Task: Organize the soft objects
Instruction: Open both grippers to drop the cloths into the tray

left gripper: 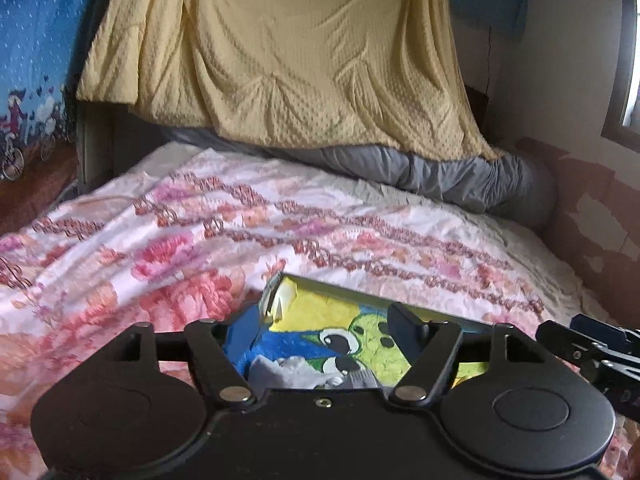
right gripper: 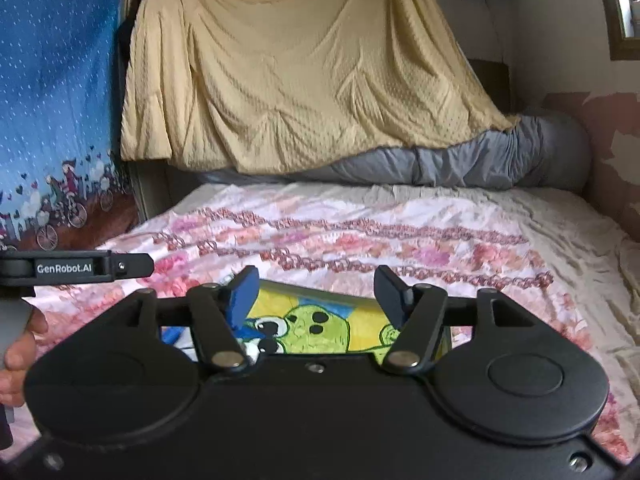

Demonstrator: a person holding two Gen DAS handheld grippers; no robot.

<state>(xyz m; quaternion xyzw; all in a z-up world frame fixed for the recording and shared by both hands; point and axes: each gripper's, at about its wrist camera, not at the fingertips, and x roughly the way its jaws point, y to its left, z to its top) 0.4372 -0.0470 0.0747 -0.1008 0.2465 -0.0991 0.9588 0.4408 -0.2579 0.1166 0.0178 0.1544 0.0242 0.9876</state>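
a home bedroom: floral bedsheet (left gripper: 248, 224), grey pillow (left gripper: 460, 176), draped yellow blanket (left gripper: 280, 60).

Cartoon cloth (left gripper: 340, 336): near part hidden behind left gripper (left gripper: 328, 316) body, left finger buried in its folds. Right gripper (right gripper: 314, 292) body covers cloth's near edge too. Yellow blanket (right gripper: 288, 60) cut off at top edge. Floral sheet blurred.

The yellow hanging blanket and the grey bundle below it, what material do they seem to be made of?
The yellow blanket looks like soft plush fabric, matt, embossed with small raised dots, and it drapes in loose folds. The grey bundle seems a smooth padded quilt with a slight sheen and puffy wrinkles.
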